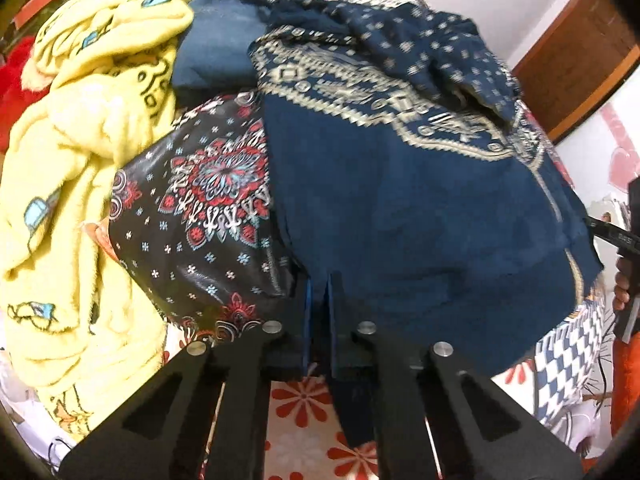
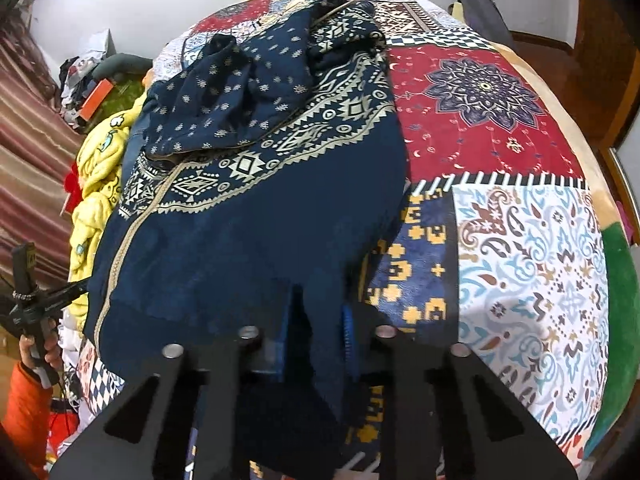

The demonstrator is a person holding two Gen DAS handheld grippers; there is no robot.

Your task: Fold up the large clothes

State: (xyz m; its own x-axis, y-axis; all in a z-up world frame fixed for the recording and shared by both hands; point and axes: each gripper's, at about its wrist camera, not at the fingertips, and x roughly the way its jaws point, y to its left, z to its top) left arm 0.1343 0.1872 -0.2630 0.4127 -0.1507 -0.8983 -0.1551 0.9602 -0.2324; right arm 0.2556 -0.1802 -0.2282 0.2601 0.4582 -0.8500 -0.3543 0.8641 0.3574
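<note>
A: What is the left hand-held gripper (image 1: pixel 318 292) doing?

B: Its fingers are pinched together on the near hem of the navy garment (image 1: pixel 400 216), low in the middle of the left wrist view. A strip of the cloth hangs down between the fingers.

A: And the right hand-held gripper (image 2: pixel 316 316)?

B: It also grips that hem, at bottom center of the right wrist view, with a fold of blue cloth clamped between the pads and trailing below them.

A: Where does the garment lie?

B: Spread on the bed, over a patchwork bedspread (image 2: pixel 520 240), running from the grippers toward the top of the frame. Its gold patterned band (image 2: pixel 280 152) crosses the middle, and a dotted sleeve (image 2: pixel 224 104) is bunched in the upper left part.

A: What is beside it?

B: In the left wrist view, a black cloth with red and white print (image 1: pixel 200 208) touches its left edge. Farther left lies a heap of yellow fleece (image 1: pixel 80 160). A plain dark blue cloth (image 1: pixel 216 52) sits above them, near the top.
</note>
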